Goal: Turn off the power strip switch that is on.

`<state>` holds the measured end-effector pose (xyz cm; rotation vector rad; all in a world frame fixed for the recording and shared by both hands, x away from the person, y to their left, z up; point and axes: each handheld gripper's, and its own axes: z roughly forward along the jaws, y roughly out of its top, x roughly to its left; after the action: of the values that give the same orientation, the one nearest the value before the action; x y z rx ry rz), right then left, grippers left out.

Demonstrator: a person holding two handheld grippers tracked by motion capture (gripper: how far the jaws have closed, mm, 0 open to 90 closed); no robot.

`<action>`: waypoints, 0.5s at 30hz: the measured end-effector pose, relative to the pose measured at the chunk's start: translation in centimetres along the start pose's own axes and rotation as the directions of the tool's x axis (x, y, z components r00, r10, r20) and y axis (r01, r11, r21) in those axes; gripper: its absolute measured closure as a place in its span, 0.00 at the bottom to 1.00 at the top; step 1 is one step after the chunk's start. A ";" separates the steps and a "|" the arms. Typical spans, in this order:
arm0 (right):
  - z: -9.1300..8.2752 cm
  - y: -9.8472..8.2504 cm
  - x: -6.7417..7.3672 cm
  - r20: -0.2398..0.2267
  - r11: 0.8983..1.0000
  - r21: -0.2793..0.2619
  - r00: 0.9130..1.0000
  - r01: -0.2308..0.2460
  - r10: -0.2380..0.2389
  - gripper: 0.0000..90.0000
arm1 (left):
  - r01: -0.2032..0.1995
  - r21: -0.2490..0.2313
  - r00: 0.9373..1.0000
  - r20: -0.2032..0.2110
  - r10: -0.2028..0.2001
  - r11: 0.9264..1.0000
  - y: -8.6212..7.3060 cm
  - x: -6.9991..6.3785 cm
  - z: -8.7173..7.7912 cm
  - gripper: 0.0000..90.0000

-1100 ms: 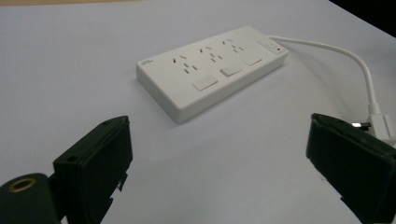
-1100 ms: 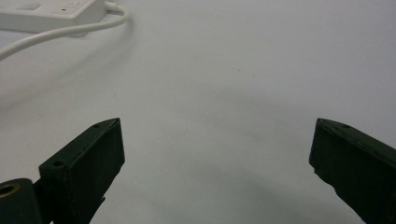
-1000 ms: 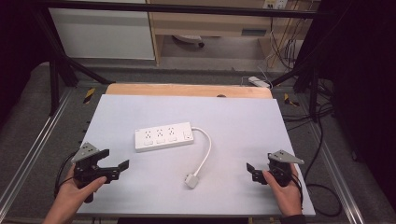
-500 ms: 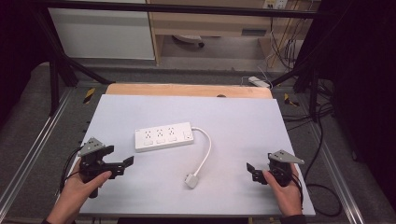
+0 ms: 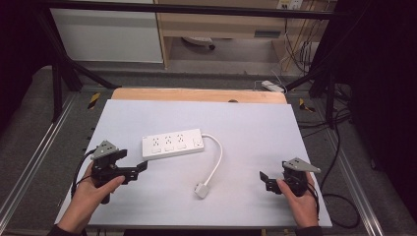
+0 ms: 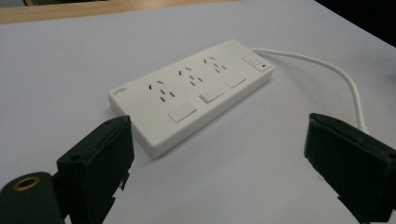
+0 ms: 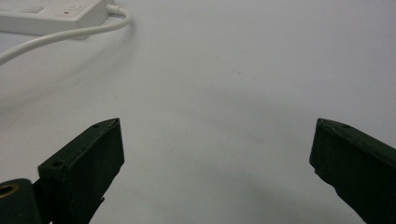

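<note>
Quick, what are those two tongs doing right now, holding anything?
Left tongs: open, holding nothing, near the power strip.
Right tongs: open, holding nothing.

White on pale grey, black at the near edge.

The power strip (image 5: 172, 144), its cord (image 5: 216, 160) and plug (image 5: 201, 189) are white on a pale grey counter (image 5: 255, 132) with a tan wooden far edge; the strip shows a small red light. Both grippers (image 5: 129, 171) (image 5: 266, 181) are black, topped with grey plates.
</note>
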<state>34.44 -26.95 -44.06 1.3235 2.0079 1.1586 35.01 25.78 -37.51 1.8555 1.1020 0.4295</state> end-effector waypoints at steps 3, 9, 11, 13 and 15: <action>0.0 0.0 0.0 0.000 1.000 0.001 1.000 0.001 -0.001 0.04 | -0.007 0.001 1.000 0.007 0.007 1.000 0.3 -0.2 0.3 0.09; 0.0 0.0 0.0 -0.006 1.000 0.001 1.000 0.001 -0.001 0.04 | -0.013 0.007 1.000 0.012 0.013 1.000 0.8 -0.6 1.1 0.11; 0.0 0.0 0.0 -0.007 1.000 0.001 1.000 -0.003 0.003 0.04 | -0.010 0.005 1.000 0.012 0.010 1.000 1.0 -0.7 1.4 0.11; 0.0 0.0 -0.1 -0.007 1.000 0.000 1.000 0.001 -0.001 0.04 | -0.015 0.005 1.000 0.013 0.015 1.000 1.2 -0.8 1.6 0.12; 0.0 0.0 -0.1 -0.008 1.000 -0.001 1.000 0.003 -0.003 0.04 | -0.014 0.002 1.000 0.014 0.014 1.000 1.5 -0.9 1.8 0.12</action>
<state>34.45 -27.03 -44.02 1.3170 2.0143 1.1650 36.50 23.79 -37.13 1.8667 1.0807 0.4225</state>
